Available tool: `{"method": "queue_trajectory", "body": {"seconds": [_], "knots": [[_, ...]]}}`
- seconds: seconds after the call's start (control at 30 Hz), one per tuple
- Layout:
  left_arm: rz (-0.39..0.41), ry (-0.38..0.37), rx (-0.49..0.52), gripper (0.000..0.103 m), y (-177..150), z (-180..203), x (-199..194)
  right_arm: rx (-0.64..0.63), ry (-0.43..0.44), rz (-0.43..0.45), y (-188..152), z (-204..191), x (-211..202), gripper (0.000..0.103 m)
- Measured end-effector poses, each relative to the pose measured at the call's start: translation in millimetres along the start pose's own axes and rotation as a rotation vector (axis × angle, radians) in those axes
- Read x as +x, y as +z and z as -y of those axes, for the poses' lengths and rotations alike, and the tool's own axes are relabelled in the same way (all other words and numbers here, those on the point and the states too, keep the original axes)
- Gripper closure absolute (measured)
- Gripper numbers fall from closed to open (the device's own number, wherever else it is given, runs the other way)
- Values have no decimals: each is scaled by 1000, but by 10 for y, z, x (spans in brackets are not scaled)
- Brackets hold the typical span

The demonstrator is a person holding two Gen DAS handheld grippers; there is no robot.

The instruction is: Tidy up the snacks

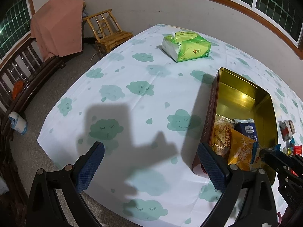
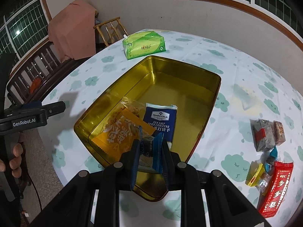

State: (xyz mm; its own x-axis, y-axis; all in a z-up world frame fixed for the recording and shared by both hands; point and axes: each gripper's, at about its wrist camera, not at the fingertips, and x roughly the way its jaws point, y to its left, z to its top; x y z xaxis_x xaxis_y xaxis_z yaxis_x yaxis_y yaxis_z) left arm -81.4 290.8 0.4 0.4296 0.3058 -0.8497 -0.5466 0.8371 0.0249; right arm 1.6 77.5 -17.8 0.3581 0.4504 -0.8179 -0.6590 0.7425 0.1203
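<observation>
The right gripper [image 2: 150,152] pinches a small blue-wrapped snack packet [image 2: 151,151] above the gold rectangular tin [image 2: 189,71], whose long axis runs toward one o'clock.

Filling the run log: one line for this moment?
right claw: shut on blue snack packet | over gold tin | left claw: open, empty

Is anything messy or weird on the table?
Nothing is spilled or broken. A few snacks lie loose on the cloth right of the gold tin, not yet packed. The right gripper holds a blue packet over the tin.
</observation>
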Motion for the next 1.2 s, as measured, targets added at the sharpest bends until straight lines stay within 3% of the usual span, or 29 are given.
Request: {"method": "queue_trajectory", "body": {"seconds": [0.17, 0.3, 0.5, 0.63, 0.93, 1.2], "knots": [[1, -10, 8, 5, 1, 41, 7, 4, 6, 1, 10, -7, 41, 79], [4, -23, 20, 5, -1, 124, -4, 9, 5, 13, 3, 16, -3, 65], [16, -51, 51, 5, 0, 314, -67, 49, 0, 70, -36, 207, -257, 60], [27, -79, 84, 5, -10, 508, -134, 88, -79, 104, -162, 507, -488, 50], [40, -167, 197, 5, -85, 1120, -269, 249, -316, 77, -620, 1497, -802, 46], [31, -242, 303, 5, -207, 1708, -359, 300, -386, 0, -917, 1868, -694, 45]]}}
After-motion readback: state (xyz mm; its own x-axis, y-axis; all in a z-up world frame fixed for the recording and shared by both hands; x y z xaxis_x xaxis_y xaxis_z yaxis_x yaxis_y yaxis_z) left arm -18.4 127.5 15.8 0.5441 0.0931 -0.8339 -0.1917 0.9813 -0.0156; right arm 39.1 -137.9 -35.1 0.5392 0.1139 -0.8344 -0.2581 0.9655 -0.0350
